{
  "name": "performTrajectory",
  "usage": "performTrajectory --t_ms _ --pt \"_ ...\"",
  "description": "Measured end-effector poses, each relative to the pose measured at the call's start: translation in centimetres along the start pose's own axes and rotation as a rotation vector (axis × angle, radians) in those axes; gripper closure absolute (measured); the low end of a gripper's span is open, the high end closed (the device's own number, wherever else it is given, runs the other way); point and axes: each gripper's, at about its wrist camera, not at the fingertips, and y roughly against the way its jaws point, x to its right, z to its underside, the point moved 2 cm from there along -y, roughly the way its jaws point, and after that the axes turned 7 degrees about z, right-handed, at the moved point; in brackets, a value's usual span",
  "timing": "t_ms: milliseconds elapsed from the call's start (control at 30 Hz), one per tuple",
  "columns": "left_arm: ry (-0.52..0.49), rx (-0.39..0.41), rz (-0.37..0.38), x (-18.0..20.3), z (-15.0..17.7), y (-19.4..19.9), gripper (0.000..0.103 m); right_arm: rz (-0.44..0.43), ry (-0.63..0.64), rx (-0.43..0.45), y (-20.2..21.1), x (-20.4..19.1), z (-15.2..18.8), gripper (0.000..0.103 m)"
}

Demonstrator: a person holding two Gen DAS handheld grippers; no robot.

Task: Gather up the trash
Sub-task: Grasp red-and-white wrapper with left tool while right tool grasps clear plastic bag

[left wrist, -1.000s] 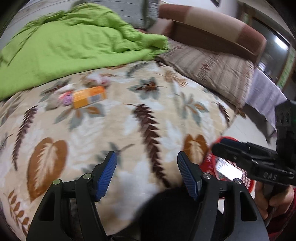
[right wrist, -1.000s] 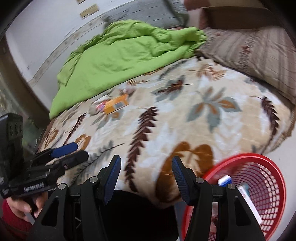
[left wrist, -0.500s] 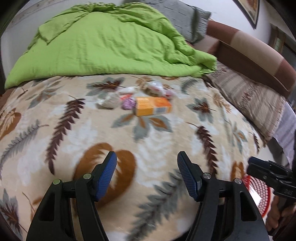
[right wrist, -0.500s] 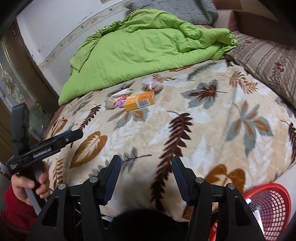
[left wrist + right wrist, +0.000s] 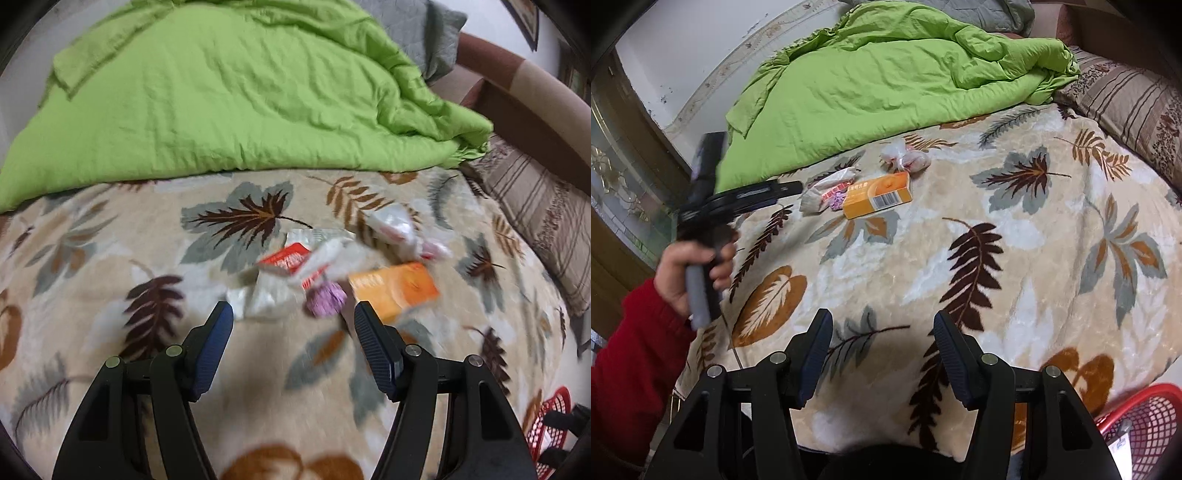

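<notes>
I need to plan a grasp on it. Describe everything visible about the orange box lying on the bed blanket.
The orange box is a small flat rectangular carton, apparently cardboard, orange and yellow with a white barcode label on its near long side and some print on top that is too small to read. It looks closed and undamaged. It lies flat on the leaf-patterned blanket, long axis roughly left to right. A crumpled purple wrapper sits right against its left end; whether they touch is unclear. Neither gripper touches it.
</notes>
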Motion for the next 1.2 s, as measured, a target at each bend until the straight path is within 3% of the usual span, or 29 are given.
performTrajectory --t_ms 100,267,367,400,500,533,733,967,1200 --pt "0.018 -0.030 -0.031 -1.2 -1.0 -2.9 0.036 0.015 0.006 0.000 -0.4 0.4 -0.7 0.042" --pt "0.117 -0.068 0.024 -3.1 -1.7 -6.3 0.036 0.030 0.012 -0.021 -1.6 1.0 -1.6 0.042" --pt "0.142 -0.070 0.017 -3.5 -1.3 -7.5 0.037 0.034 0.023 -0.028 -2.2 0.9 -2.3 0.042" --pt "0.131 -0.058 0.006 -3.4 -1.2 -7.5 0.039 0.036 0.028 -0.028 -2.4 0.9 -2.6 0.042" --pt "0.122 -0.031 -0.052 -3.4 -1.0 -7.1 0.059 0.043 0.053 -0.013 -2.9 0.4 -4.2 0.042" --pt "0.137 -0.024 -0.039 -3.7 -1.0 -6.9 0.060 0.046 0.063 -0.003 -3.0 0.2 -4.9 0.042" --pt "0.183 0.025 -0.044 -4.6 0.2 -4.3 0.061 0.063 0.111 0.046 -6.0 -0.9 -10.7 0.042" --pt "0.148 0.075 -0.040 -3.7 1.5 -1.1 0.061 0.106 0.140 -0.002 -14.8 -0.8 -17.3 0.042" --pt "0.143 0.086 -0.035 -3.4 1.7 -0.6 0.061 0.145 0.118 -0.080 -20.8 -0.6 -19.2 0.042"
